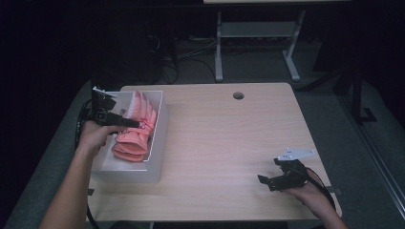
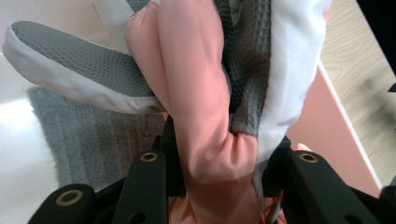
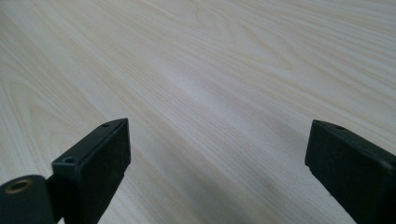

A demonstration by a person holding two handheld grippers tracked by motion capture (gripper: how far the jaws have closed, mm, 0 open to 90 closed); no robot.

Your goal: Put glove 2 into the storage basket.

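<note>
A pink glove (image 1: pixel 135 131) lies in a white box (image 1: pixel 129 174) at the table's left edge, fingers pointing away from me. My left gripper (image 1: pixel 137 124) reaches over the box from the left and is shut on the glove. In the left gripper view the pink fabric (image 2: pixel 196 93) is pinched between the jaws of the left gripper (image 2: pixel 219 163), with grey waffle-textured cloth (image 2: pixel 60 51) and white cloth (image 2: pixel 294 70) around it. My right gripper (image 1: pixel 267 181) rests low over the table's front right, open; the right gripper (image 3: pixel 219 158) has bare wood between its jaws.
The light wooden table (image 1: pixel 229 133) has a round cable hole (image 1: pixel 238 95) near its far edge. The legs of another desk (image 1: pixel 218 47) and cables stand on the floor beyond. Table edges lie close to both hands.
</note>
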